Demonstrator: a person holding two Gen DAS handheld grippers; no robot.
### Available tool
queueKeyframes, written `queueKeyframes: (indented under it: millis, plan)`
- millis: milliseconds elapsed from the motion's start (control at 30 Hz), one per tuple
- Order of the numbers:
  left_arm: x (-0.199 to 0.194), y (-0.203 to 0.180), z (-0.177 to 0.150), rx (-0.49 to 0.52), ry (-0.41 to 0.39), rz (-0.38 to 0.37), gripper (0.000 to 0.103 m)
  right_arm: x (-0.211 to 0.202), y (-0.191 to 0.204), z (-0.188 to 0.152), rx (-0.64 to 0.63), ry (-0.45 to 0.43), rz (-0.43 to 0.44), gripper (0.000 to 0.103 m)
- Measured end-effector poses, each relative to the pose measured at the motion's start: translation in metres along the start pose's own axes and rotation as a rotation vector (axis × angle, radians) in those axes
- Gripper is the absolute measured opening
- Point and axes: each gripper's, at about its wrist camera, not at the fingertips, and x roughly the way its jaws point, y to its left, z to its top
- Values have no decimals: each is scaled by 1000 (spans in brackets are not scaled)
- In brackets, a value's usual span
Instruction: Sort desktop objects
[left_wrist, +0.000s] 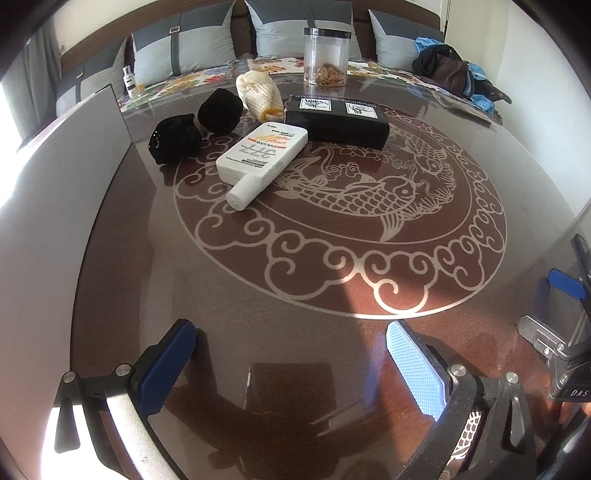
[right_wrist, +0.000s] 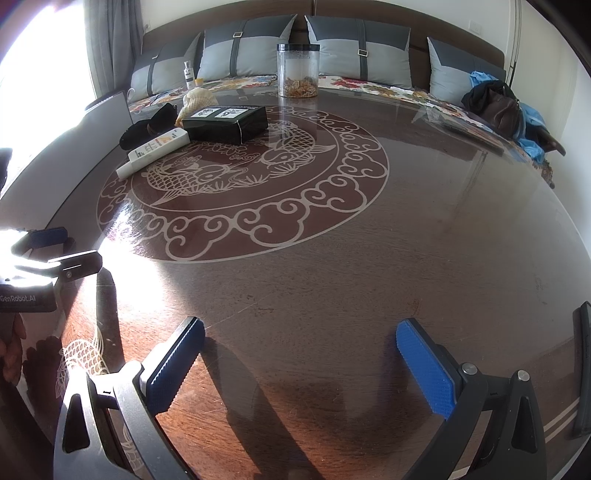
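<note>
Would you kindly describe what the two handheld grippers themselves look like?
Both the left gripper and right gripper have black and silver frames with round silver bolts and flat blue, diamond-textured pads. The left unit carries white "GenRobot.AI" lettering.

The dark brown table (left_wrist: 332, 295) is showing a pale fish-and-cloud medallion, carrying a white bottle (left_wrist: 258, 155) with orange stripes and a black box (left_wrist: 338, 122) at twelve o'clock.

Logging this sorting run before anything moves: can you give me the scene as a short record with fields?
surface: glass table with fish motif
cluster: white bottle lying flat, black box, black bundle, mesh pouch
far edge: clear jar, upright, apart from the cluster
left gripper: open, empty
right gripper: open, empty
progress: nothing grasped yet
</note>
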Motion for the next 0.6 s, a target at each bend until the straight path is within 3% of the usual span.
queueKeyframes:
  millis: [300,600]
  plan:
    - [43,25,73,15,34,-7,103,1,0,1,3,1,-2,103]
    - [70,23,119,11,21,-5,103,3,1,2,5,2,-6,103]
